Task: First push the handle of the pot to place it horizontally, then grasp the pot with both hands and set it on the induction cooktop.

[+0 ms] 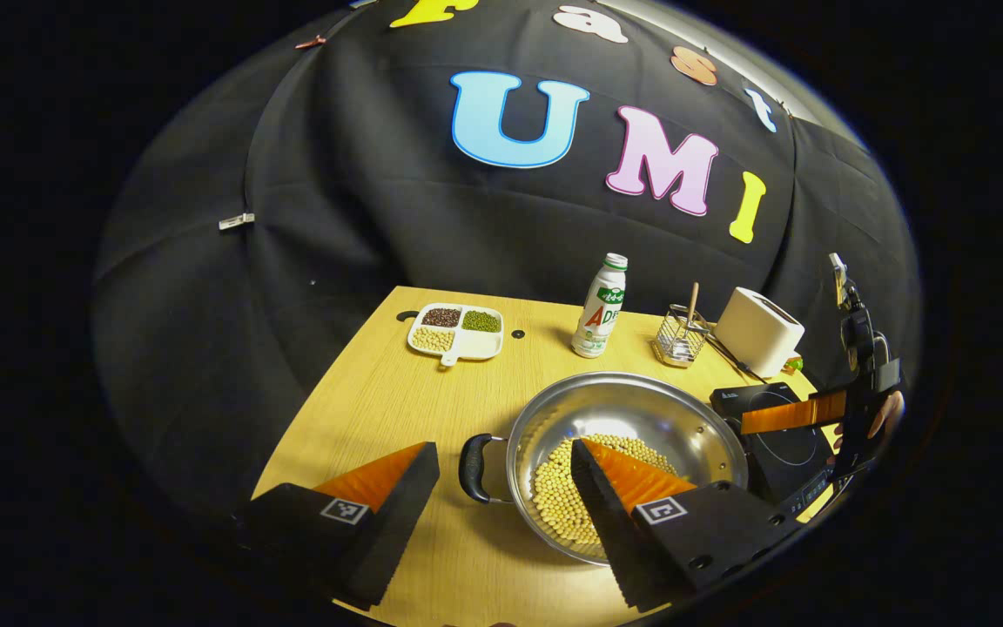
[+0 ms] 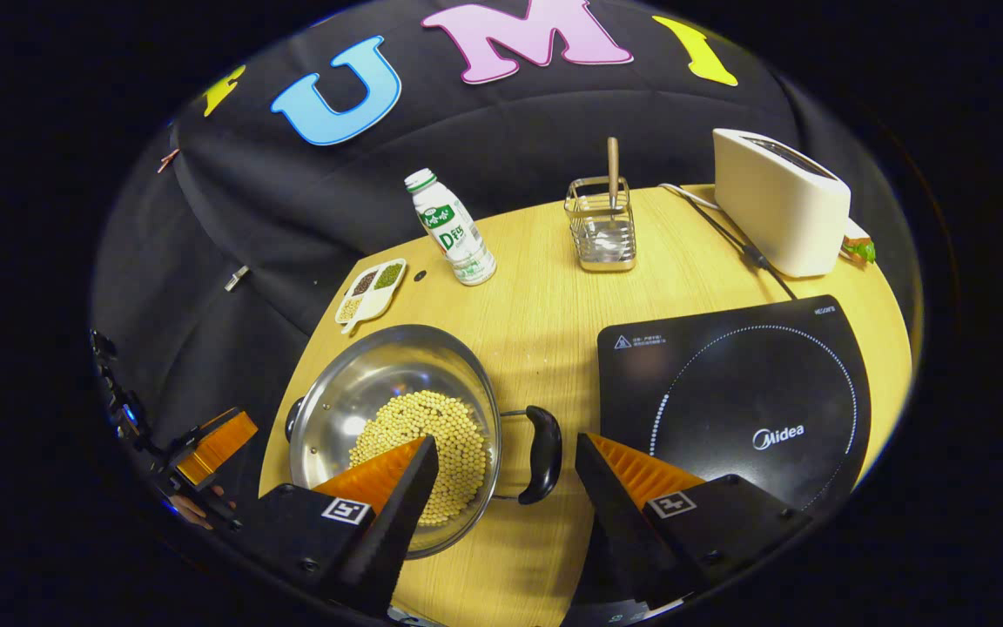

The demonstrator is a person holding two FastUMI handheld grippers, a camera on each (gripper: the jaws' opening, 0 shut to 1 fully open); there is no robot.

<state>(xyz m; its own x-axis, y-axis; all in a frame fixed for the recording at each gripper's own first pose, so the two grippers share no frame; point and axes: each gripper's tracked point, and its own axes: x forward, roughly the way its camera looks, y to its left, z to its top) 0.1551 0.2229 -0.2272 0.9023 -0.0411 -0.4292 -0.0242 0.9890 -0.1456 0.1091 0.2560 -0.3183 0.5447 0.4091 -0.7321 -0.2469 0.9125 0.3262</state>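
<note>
A steel pot (image 1: 632, 409) holding yellow beans (image 1: 558, 501) stands on the wooden table. Its left black handle (image 1: 475, 468) lies in the gap of my open left gripper (image 1: 501, 475), untouched by either finger; one finger reaches over the pot's rim. In the right gripper view the pot (image 2: 380, 374) sits left of the black induction cooktop (image 2: 745, 401). The pot's right handle (image 2: 543, 453) lies between the spread fingers of my open right gripper (image 2: 510, 475). Each view also catches the other gripper farther off: the right gripper (image 1: 793, 414) and the left gripper (image 2: 216, 446).
At the back of the table stand a white drink bottle (image 2: 451, 231), a divided dish of grains (image 2: 371, 292), a wire holder with a wooden stick (image 2: 603, 226) and a white toaster (image 2: 780, 200) with its cable (image 2: 745, 248). Bare wood lies between the pot and the cooktop.
</note>
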